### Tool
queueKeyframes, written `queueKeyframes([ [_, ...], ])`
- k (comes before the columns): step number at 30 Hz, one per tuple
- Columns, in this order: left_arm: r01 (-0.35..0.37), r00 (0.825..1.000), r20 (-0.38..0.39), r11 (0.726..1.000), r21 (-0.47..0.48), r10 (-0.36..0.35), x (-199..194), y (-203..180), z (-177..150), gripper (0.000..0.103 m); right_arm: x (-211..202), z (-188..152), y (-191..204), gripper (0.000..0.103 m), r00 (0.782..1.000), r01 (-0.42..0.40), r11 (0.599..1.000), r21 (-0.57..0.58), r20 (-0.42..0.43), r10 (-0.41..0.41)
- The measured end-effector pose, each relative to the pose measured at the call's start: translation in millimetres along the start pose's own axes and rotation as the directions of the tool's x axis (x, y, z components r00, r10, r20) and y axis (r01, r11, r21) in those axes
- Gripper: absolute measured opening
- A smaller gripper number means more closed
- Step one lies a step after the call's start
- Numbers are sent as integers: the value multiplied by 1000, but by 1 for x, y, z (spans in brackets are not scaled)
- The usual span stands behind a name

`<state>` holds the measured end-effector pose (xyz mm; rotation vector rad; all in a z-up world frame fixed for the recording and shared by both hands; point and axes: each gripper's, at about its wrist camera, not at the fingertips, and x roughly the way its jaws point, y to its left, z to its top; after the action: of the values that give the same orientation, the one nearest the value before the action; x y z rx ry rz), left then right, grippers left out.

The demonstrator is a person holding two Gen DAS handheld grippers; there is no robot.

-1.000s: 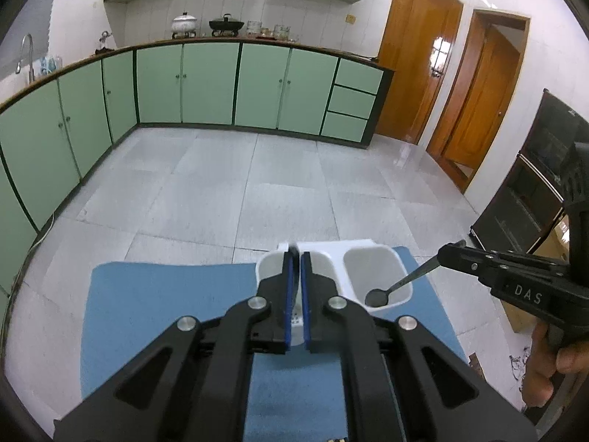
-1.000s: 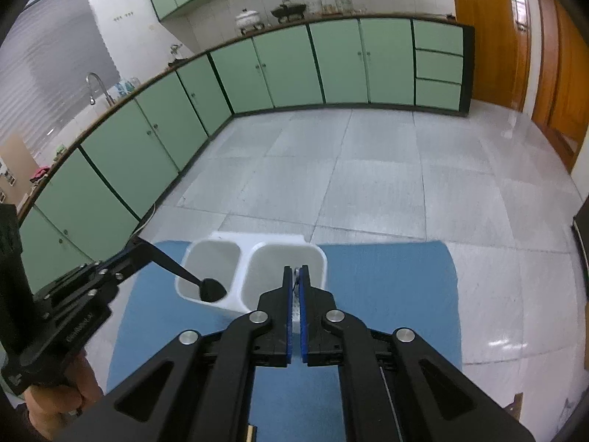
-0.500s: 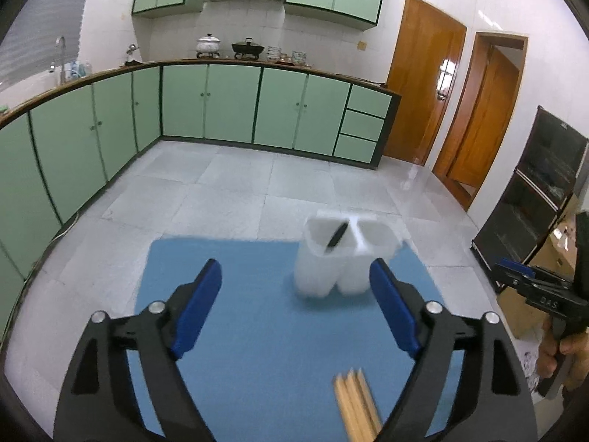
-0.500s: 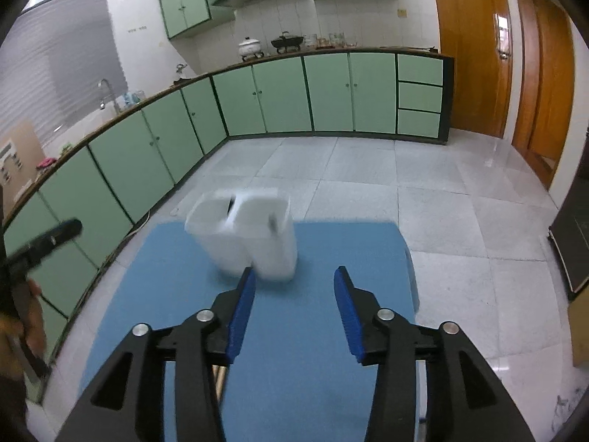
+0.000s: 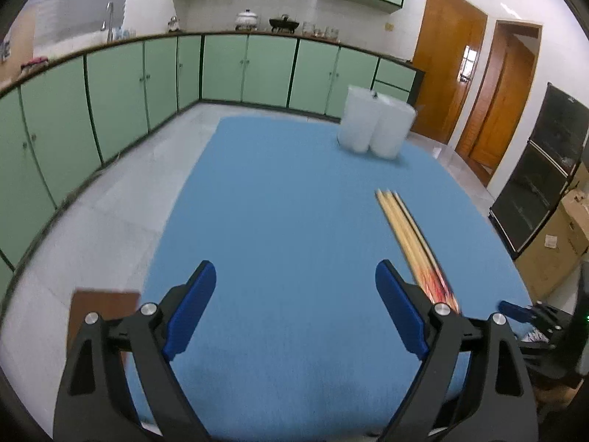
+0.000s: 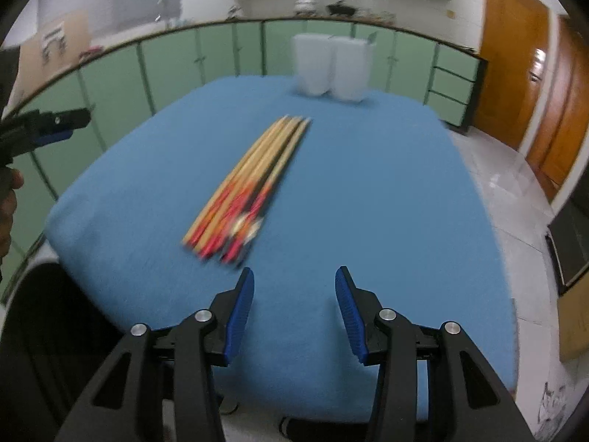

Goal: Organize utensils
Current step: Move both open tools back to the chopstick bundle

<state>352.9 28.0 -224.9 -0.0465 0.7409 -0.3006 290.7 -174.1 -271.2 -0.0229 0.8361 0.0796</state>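
A white two-compartment utensil holder stands at the far side of the blue mat; a dark utensil tip pokes above its rim. Several wooden chopsticks with red patterned ends lie bundled on the mat. My left gripper hovers over the near part of the mat, left of the chopsticks, its jaws opening wide with nothing between them. My right gripper is open and empty, just right of the chopsticks' red ends. Each gripper shows at the edge of the other's view.
Green base cabinets curve round the back and left. Wooden doors, a black cabinet and a cardboard box stand on the right. A brown board sits by the mat's near left edge.
Both grippers have gone from shut to open and drawn back and down from the holder. The spoons they held are gone from them. The chopsticks have come into view.
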Motion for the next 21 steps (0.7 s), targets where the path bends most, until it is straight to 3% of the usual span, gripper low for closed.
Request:
queueKeyframes([
  [4,22,999,-37,1000,16,-22,0,-12,-33,86,13,0,28,46,999,25,996,-86,24,-23],
  [10,63,996,-67,997,46,-60,5,-28,-52,86,21,12,2,45,1000,15,999,-40,16,-15],
  [21,131,985,-136,975,179,-107,40,-92,-72,86,24,12,-28,50,999,41,999,-7,31,-41],
])
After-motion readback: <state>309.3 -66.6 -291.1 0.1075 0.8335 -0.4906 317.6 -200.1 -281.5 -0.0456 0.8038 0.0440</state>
